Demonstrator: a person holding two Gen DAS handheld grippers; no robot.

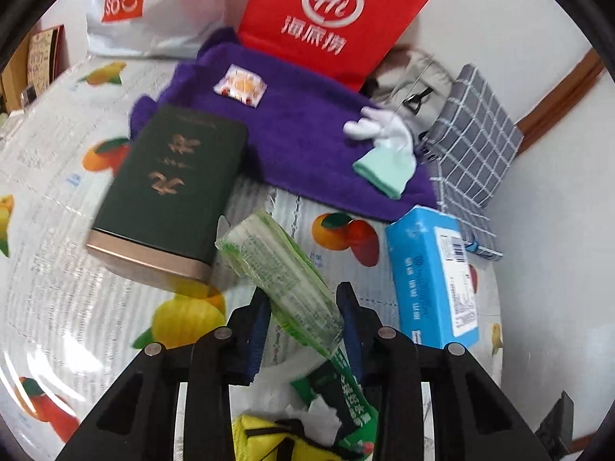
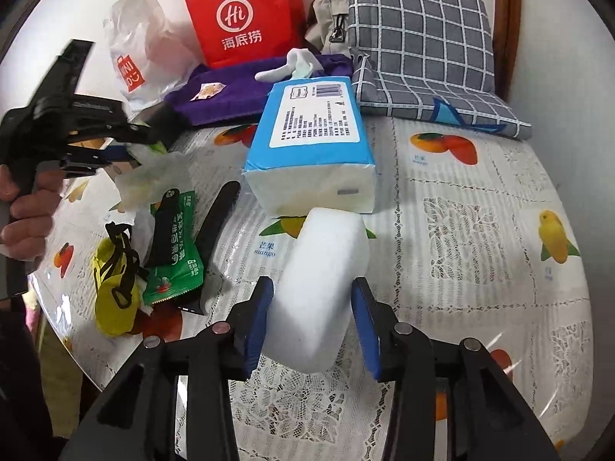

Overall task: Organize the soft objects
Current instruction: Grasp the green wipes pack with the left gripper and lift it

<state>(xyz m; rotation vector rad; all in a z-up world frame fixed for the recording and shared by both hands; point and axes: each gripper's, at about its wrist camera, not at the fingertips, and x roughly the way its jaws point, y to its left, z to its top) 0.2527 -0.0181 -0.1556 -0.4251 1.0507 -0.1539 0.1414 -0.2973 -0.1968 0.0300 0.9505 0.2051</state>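
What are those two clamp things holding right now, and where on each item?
The left gripper pinches a green-and-white tissue pack across its near end. The right gripper has a white sponge block by its near half; whether both pads press it is unclear.

Purple towel [image 1: 303, 142], grey checked cloth [image 2: 419, 34], red bag [image 2: 246, 11].

In the left wrist view the white plastic shopping bag with an orange logo [image 1: 153, 7] is cut off by the top edge; the flat red paper bag [image 1: 330, 15] hides part of the grey fabric pouch [image 1: 415, 73] behind it; the crumpled yellow pouch with black straps [image 1: 265, 438] runs off the bottom edge; small print on the green-striped clear tissue packet [image 1: 280, 276] is blurred; in the right wrist view the person's hand [image 2: 23, 215] is cut by the left edge.
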